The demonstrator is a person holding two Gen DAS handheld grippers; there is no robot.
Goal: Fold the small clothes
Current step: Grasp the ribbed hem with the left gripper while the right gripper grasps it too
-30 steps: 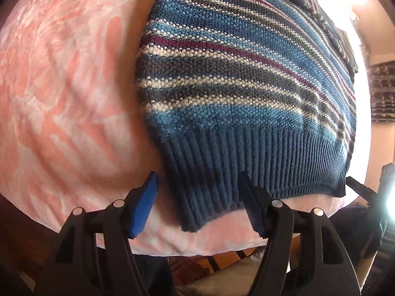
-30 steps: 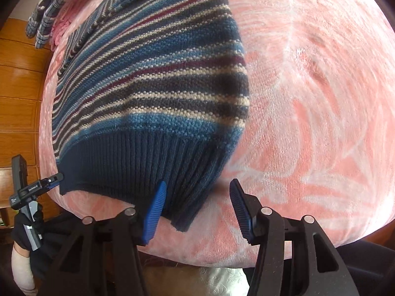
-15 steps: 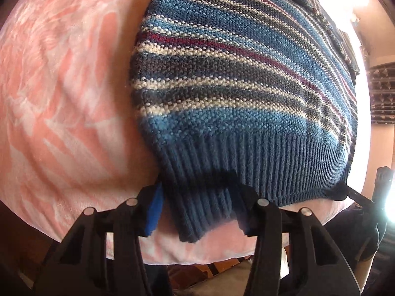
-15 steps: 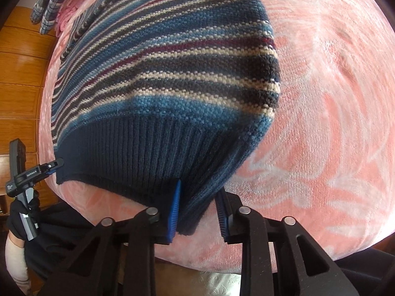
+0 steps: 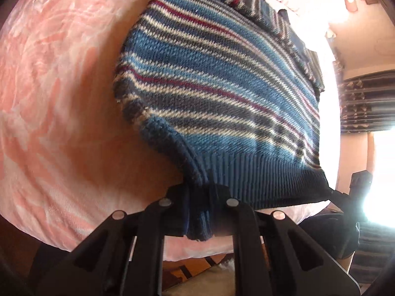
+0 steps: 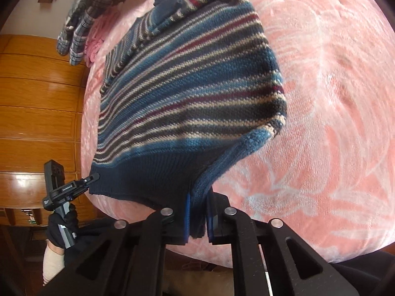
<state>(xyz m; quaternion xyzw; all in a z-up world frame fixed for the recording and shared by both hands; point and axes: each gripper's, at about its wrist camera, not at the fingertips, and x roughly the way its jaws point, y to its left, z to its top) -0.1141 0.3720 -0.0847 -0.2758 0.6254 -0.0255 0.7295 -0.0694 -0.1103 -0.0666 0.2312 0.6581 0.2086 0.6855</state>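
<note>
Knit striped sweater (image 5: pixel 222 93): one; two grippers, left gripper (image 5: pixel 198 197), right gripper (image 6: pixel 197 212), clamping hem.

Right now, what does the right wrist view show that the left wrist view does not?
Only the right wrist view shows plaid clothes piled at the far edge and wooden panels.

Only the left wrist view shows a dark patterned curtain beside a bright window.

Both show the striped sweater on the pink blanket, with the left gripper and right gripper each shut on a hem corner.

The left gripper (image 6: pixel 95 177) carries small white lettering (too tiny to read); nothing else is written.
</note>
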